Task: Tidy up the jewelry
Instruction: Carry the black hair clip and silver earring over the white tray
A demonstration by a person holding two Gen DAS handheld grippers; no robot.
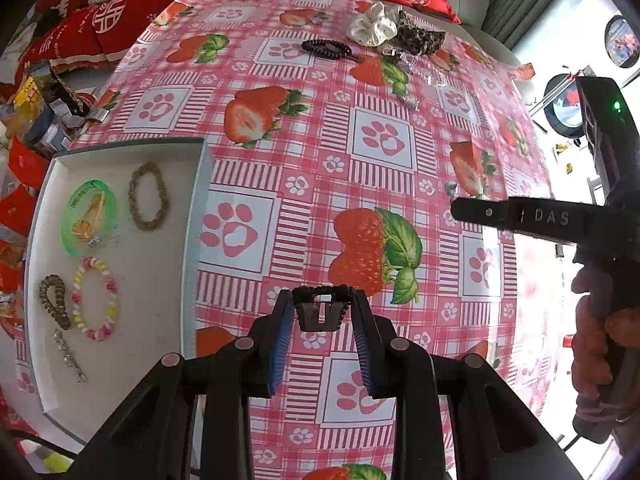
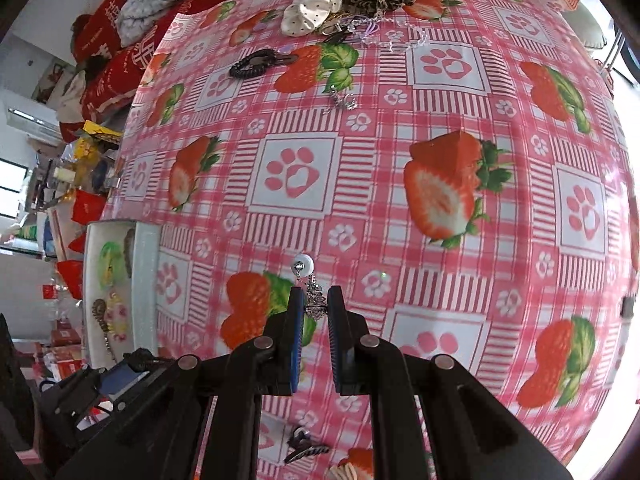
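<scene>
A black hair claw clip (image 1: pixel 322 308) is sitting pinched between the blue pads of the left gripper (image 1: pixel 322 320), which is carrying it above the strawberry-print tablecloth (image 1: pixel 384 184), just off the right wall of the white tray (image 1: pixel 192 240). A silvery dangling earring with a white bead (image 2: pixel 303 264) is hanging from the nearly closed right gripper (image 2: pixel 314 308), its chain caught between the pads; how firmly it is being gripped is hard to judge through the blur.

Both tongs are therefore holding pieces, and the step in hand looks like the carry toward the tray at the table's left edge. Inside it are already lying a green ring-shaped package (image 1: pixel 89 218), a braided brown band (image 1: pixel 148 196), a pastel coil tie (image 1: pixel 96 298), a dark coil tie (image 1: pixel 54 300) and a small chain (image 1: pixel 71 356).

Toward the far edge, a black coil tie (image 1: pixel 326 47), a white scrunchie (image 1: pixel 370 24), a leopard-print scrunchie (image 1: pixel 418 34) and some clear beaded strands (image 2: pixel 394 38) are waiting unsorted.

The next move probably calls for swinging the left gripper over the tray's bare near part, lowering, and opening the pads without disturbing the pieces already laid there. The earring, being light and loose, may be snagging on the pad ribs at release.
</scene>
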